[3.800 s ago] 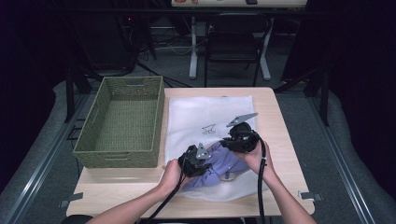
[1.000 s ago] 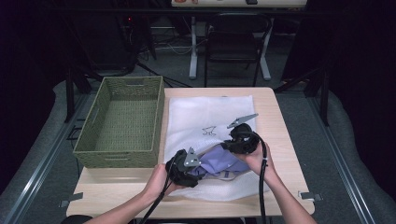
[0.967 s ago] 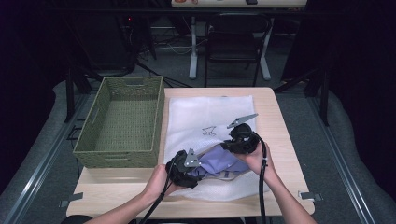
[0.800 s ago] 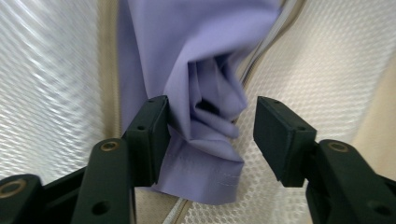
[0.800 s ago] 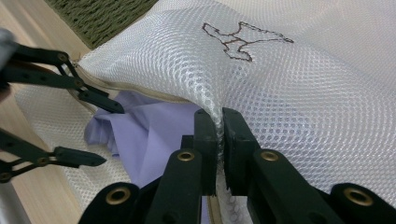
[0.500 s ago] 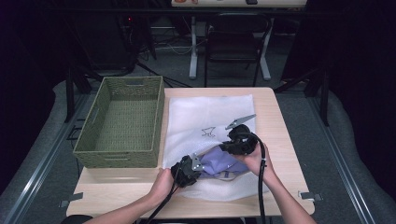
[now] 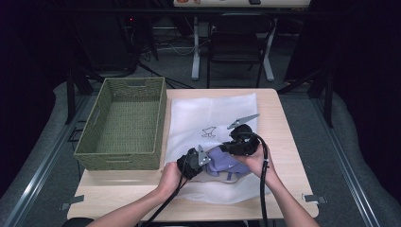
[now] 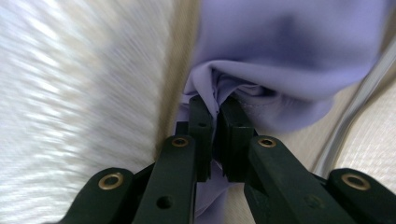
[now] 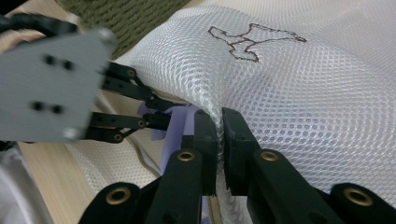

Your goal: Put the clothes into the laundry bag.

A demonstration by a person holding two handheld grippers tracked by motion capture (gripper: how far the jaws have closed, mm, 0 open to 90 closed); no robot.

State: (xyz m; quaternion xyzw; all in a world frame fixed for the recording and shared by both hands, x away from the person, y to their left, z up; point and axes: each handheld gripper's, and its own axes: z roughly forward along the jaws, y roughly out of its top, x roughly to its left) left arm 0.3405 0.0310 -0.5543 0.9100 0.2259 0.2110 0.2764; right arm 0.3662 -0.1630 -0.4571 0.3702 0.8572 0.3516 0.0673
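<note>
The left hand-held gripper (image 8: 215, 116) has just clamped a fold of the lilac garment (image 8: 280, 56), while the right hand-held gripper (image 9: 219, 128) pinches the mesh laundry bag (image 9: 299, 93) on the surface (image 7: 279, 118). Next, presumably: feed the garment into the bag's held-up opening.

Lilac cloth (image 8: 289, 51) smooth, matt; bag (image 9: 299, 93) — white open mesh.

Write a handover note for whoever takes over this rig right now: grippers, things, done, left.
Left gripper: jaws have just closed, shut on a fold of the lilac cloth garment.
Right gripper: shut on a pinched edge of the white mesh bag with a dark stitched outline, lifting it.
Garment lies at the bag's near end on the pale wooden table; how far it is inside, I can't tell.
Green woven basket stands left of the bag.
Left, probably: feed the garment fully in.
</note>
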